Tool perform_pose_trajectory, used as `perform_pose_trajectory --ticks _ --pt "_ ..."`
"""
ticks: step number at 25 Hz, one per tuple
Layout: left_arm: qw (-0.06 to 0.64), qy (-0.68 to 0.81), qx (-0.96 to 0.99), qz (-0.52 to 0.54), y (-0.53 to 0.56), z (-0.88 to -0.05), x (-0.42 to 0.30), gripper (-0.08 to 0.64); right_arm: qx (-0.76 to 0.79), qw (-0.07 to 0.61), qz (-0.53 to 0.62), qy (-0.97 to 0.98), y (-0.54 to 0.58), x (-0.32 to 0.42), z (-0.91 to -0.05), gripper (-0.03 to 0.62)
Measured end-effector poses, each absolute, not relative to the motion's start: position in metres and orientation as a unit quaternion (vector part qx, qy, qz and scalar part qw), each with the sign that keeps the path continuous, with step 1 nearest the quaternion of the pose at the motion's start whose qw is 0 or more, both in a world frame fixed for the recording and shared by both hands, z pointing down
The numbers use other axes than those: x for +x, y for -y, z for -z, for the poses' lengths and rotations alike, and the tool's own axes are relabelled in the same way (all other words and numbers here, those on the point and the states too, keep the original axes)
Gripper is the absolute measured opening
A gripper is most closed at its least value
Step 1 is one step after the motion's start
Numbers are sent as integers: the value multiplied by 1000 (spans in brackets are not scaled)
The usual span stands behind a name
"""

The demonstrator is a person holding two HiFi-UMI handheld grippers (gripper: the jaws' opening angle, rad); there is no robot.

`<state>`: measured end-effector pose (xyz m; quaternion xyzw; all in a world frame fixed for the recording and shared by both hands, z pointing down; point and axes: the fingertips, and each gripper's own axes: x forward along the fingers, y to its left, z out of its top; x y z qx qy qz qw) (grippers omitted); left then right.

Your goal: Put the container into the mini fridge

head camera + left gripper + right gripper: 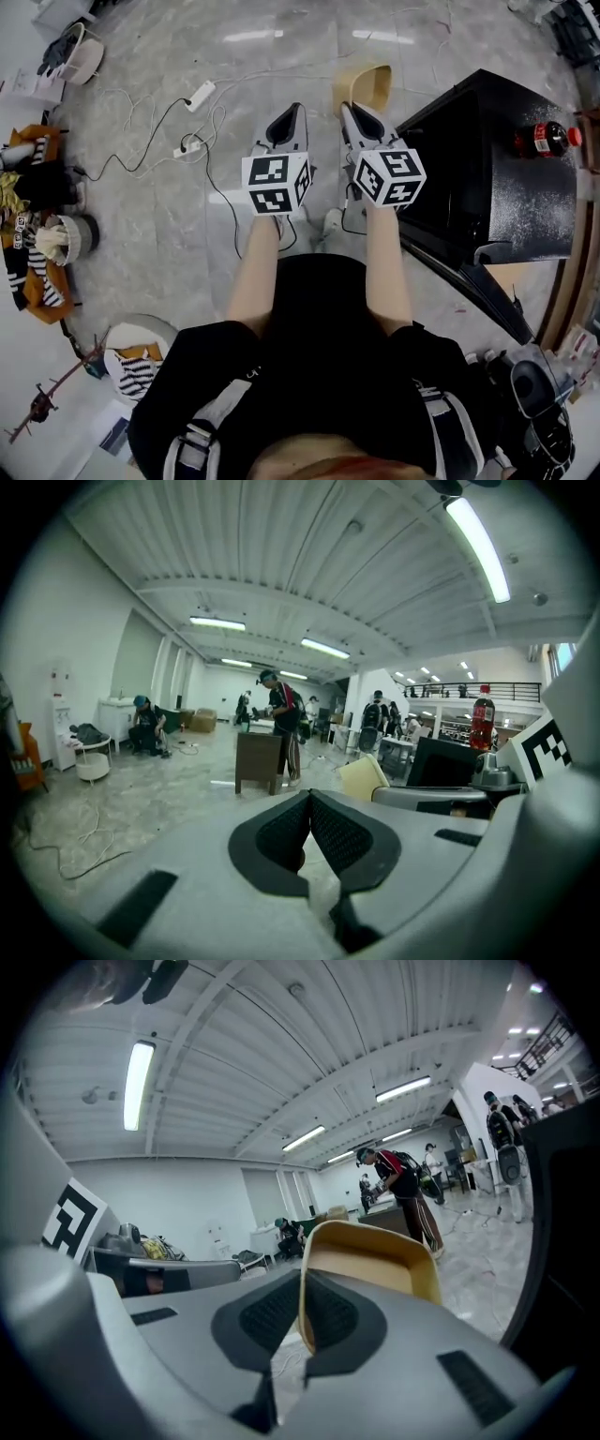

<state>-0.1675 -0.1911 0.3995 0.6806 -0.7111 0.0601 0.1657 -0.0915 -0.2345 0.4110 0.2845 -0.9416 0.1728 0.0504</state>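
We pinch the tan container's [380, 1246] wall in our right gripper [302, 1281], over the floor [169, 225] near the black mini fridge's [511, 187] left edge; our left gripper's [309, 799] jaws are pressed together.

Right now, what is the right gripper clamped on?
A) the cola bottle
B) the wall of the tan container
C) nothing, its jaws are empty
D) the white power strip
B: in the right gripper view, the right gripper has its jaws pinched on the near wall of the tan container, while the cola bottle sits apart on top of the mini fridge.
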Motion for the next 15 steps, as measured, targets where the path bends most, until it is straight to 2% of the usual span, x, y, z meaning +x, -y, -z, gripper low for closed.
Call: perform_pose_trajectory --ticks 8,15 --pt "272 679 674 -105 166 -509 -156 5 299 150 -221 916 198 -84 -517 18" --pt "319 645 682 -127 158 -563 -128 5 346 265 -207 876 180 -36 -592 18"
